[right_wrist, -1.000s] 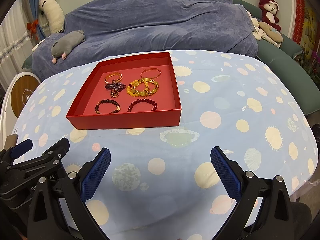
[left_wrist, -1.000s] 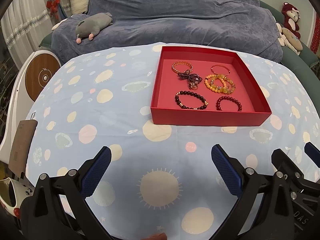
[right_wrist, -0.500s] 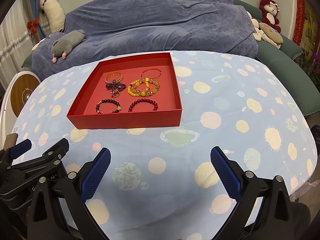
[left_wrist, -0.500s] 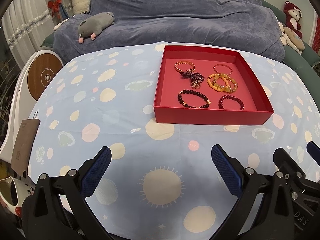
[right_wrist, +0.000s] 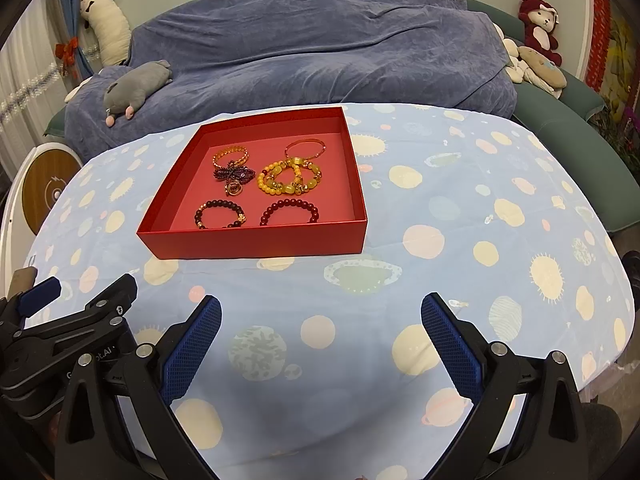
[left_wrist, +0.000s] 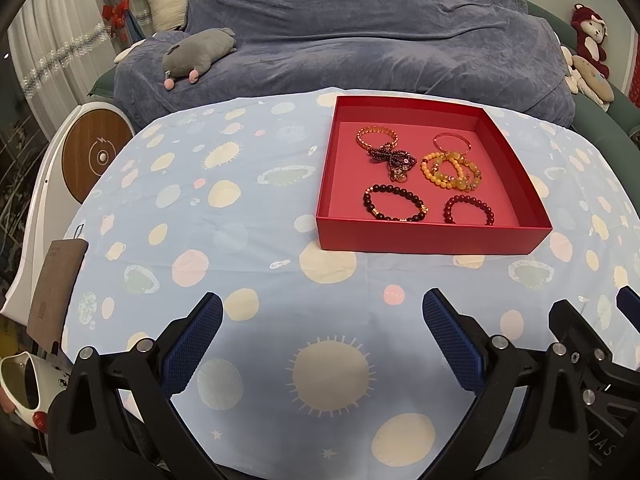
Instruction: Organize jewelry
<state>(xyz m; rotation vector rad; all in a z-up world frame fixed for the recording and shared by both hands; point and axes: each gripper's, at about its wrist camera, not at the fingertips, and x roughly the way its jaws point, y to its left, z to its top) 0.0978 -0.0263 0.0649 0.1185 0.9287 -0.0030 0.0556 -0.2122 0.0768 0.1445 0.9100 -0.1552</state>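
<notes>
A shallow red box (left_wrist: 432,236) (right_wrist: 256,242) sits on the table and holds several bracelets: a dark bead one (left_wrist: 394,209) (right_wrist: 220,214), a dark red bead one (left_wrist: 469,209) (right_wrist: 290,212), yellow bead ones (left_wrist: 450,170) (right_wrist: 290,178), a purple bow piece (left_wrist: 390,160) (right_wrist: 234,174), a gold chain (left_wrist: 376,136) and a thin bangle (left_wrist: 452,142) (right_wrist: 305,148). My left gripper (left_wrist: 322,340) is open and empty, hovering near the table's front, well short of the box. My right gripper (right_wrist: 320,340) is open and empty beside it, to the right.
The table wears a light blue cloth with planet prints (left_wrist: 200,216) (right_wrist: 480,200). Behind it is a sofa under a blue cover (left_wrist: 360,40) with a grey plush (left_wrist: 200,50). A round wooden-faced object (left_wrist: 98,156) and a brown tag (left_wrist: 56,292) stand left of the table.
Both grippers have drawn back and risen slightly, so the box looks a little farther away. Jaws stayed open; nothing in the box moved.
</notes>
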